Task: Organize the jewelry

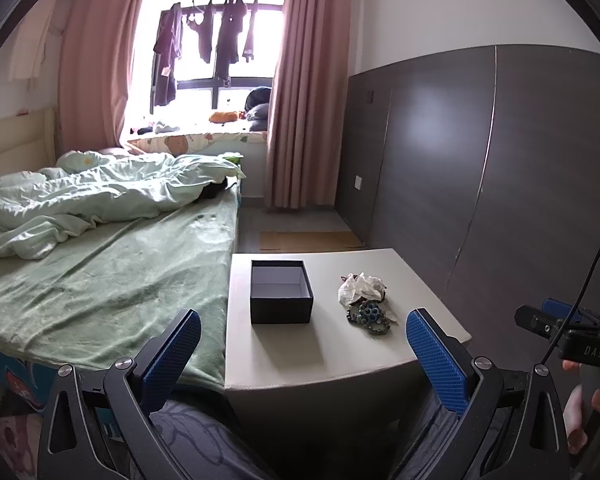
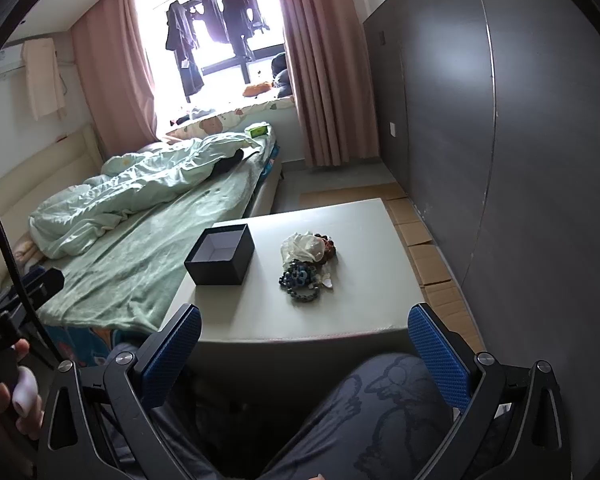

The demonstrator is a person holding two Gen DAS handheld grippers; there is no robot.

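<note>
On the white table (image 1: 340, 352), my jewelry pile (image 2: 306, 264) sits just right of the empty black box (image 2: 220, 256). Both grippers, left (image 1: 302, 348) & right (image 2: 304, 344), hover near the table's front edge w/ fingers wide apart.

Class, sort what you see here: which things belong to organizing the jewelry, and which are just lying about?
Belongs to the job:
open dark box
heap of bead bracelets
white table

Just lying about:
crumpled white tissue
green quilt
hanging clothes
pink curtains
</note>
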